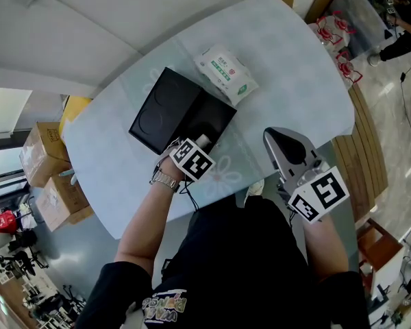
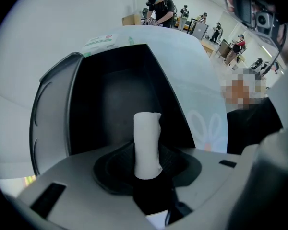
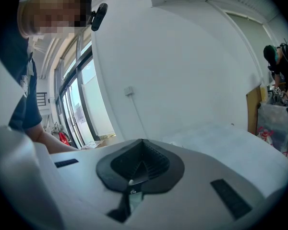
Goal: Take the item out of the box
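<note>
While our left gripper (image 2: pixel 148 169) pinches a white roll (image 2: pixel 147 138) at the black box (image 1: pixel 166 108) | our right gripper (image 3: pixel 135 170) is pressed together | wipes pack (image 1: pixel 226 72) on counter (image 1: pixel 298 81)

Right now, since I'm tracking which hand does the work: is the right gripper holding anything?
No, in the right gripper view the right gripper has its jaws together with nothing between them.

Black box (image 1: pixel 181 112); pale-blue tablecloth (image 1: pixel 288 60) under box w/ white flower print; white pkt (image 1: pixel 227 72) w/ green print beside box; white roll (image 2: pixel 147 145) against box's black inside.
</note>
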The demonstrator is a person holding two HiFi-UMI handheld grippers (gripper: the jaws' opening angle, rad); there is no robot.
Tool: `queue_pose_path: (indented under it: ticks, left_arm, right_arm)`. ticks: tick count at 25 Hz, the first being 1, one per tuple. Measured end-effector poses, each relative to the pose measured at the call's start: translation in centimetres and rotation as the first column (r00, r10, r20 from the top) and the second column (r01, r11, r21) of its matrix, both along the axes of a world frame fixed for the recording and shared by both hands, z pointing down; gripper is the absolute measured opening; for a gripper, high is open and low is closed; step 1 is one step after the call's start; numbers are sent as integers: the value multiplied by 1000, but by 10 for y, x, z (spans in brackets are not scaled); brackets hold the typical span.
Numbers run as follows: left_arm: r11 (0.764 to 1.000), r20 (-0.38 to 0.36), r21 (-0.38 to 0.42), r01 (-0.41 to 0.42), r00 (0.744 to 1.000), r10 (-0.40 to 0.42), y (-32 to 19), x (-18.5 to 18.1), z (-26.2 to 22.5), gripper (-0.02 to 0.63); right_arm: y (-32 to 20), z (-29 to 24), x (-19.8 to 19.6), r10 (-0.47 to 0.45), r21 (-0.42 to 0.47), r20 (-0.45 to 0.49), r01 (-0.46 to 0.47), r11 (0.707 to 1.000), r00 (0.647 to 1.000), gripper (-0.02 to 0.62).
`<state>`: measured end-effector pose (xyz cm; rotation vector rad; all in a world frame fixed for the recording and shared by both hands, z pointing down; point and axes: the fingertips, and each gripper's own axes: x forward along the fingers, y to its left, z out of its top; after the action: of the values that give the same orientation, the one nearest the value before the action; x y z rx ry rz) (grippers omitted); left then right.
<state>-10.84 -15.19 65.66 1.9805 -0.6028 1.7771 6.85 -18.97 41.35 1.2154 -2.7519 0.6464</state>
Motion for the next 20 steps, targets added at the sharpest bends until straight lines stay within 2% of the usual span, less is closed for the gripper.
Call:
queue_pose_path:
  ticks: [7, 12, 17, 20]
  left_arm:
    - [1000, 2, 17, -5, 1000, 5, 0, 0, -2, 146]
    - [996, -10, 82, 41, 999, -40, -2, 0, -8, 142]
    - [981, -47, 163, 108, 994, -102, -5, 3, -26, 141]
    - [961, -81, 222, 165, 985, -150, -7, 2, -40, 141]
  right_arm:
    - [5, -4, 7, -5, 6, 1, 5, 1000, 1000, 9]
    - [12, -8, 14, -14, 18, -1, 14, 1000, 1000, 9]
    - [22, -17, 20, -29, 37, -5, 29, 999, 1000, 9]
    - [29, -21, 22, -44, 50, -8, 45, 998, 999, 9]
